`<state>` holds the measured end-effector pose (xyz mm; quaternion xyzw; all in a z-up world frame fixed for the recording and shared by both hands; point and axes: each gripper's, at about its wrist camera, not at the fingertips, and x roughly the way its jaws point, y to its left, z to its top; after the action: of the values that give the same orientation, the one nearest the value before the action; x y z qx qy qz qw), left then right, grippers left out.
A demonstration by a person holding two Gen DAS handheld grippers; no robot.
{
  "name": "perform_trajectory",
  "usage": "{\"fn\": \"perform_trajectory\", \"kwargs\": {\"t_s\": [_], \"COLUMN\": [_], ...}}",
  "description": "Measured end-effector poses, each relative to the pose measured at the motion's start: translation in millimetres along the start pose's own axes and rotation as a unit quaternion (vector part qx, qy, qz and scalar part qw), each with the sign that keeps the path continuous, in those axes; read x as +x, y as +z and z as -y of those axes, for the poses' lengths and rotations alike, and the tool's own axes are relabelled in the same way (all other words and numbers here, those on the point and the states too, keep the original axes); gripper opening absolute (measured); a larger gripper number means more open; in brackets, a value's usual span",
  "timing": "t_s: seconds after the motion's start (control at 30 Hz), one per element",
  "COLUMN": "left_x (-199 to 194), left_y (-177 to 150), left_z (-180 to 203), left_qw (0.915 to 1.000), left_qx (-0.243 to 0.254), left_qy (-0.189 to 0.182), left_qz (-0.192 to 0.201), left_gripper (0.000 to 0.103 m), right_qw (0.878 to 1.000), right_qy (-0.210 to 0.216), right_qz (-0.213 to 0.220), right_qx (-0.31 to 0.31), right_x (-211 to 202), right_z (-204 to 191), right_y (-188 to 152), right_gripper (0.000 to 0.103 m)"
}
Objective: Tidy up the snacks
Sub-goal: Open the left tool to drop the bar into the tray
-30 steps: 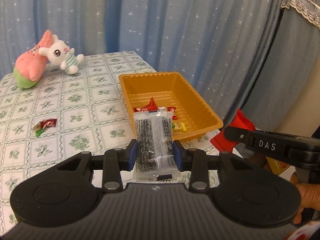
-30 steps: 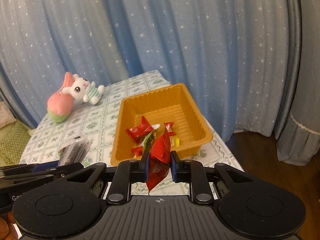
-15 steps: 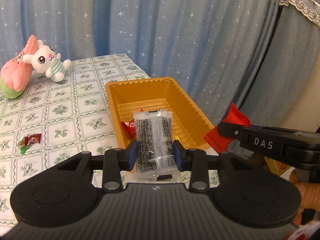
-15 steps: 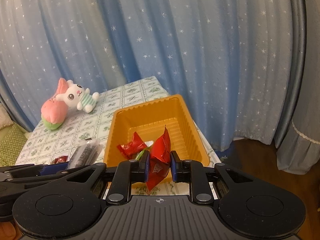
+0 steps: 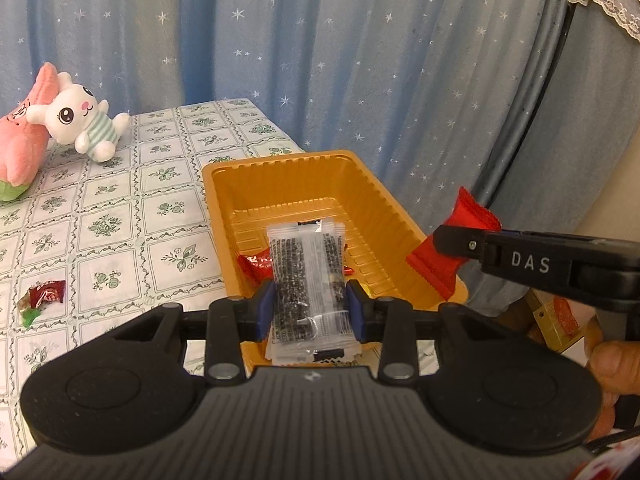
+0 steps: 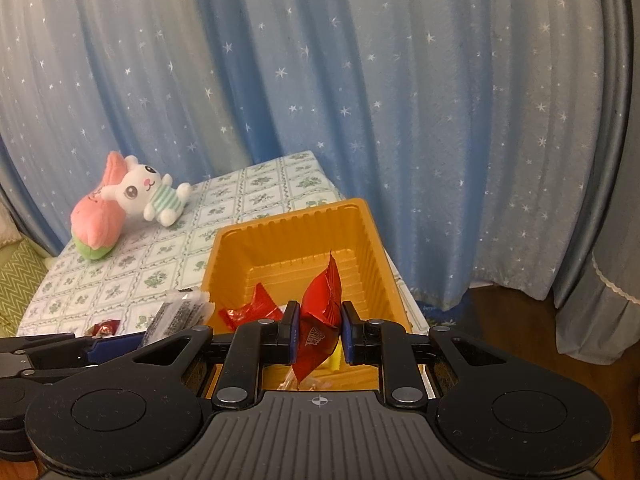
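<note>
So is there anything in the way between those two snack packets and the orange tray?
Nothing visible. The left claw holds the clear packet of dark snacks and the right claw holds the red packet, both near the near end of the open orange tray. Only a few small wrapped snacks lie inside.

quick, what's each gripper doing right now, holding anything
Left gripper: shut on the clear packet of dark snack.
Right gripper: shut on the red snack packet.
</note>
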<state>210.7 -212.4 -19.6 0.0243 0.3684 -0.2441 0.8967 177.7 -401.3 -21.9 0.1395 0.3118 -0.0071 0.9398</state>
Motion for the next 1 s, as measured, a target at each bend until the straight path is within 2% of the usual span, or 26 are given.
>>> {"fn": "perform_trajectory", "kwargs": {"t_s": [0.47, 0.5, 0.53, 0.6, 1.0], "left_x": [36.1, 37.9, 39.4, 38.1, 11.3], "left_y": [11.3, 11.6, 12.2, 11.8, -15.2], "left_z": [-0.3, -1.5, -3.4, -8.0, -31.7], "left_qw": [0.9999, 0.9999, 1.0, 1.0, 0.9988], "left_qx": [0.01, 0.008, 0.005, -0.001, -0.047], "left_qy": [-0.011, -0.011, -0.009, -0.008, 0.014], "left_qz": [0.001, 0.002, 0.001, 0.005, 0.006], "left_gripper": [0.035, 0.038, 0.047, 0.049, 0.049], "right_qw": [1.0, 1.0, 1.0, 1.0, 0.999], "right_qy": [-0.002, -0.002, -0.002, -0.002, 0.009], "right_qz": [-0.012, -0.013, -0.013, -0.014, -0.026], "right_qx": [0.008, 0.008, 0.008, 0.009, 0.018], "right_x": [27.0, 27.5, 27.9, 27.8, 31.6], "right_z": [12.2, 12.7, 13.4, 15.5, 15.6], "right_y": [7.8, 7.5, 7.1, 6.1, 3.0], "right_gripper": [0.021, 0.021, 0.021, 0.021, 0.021]}}
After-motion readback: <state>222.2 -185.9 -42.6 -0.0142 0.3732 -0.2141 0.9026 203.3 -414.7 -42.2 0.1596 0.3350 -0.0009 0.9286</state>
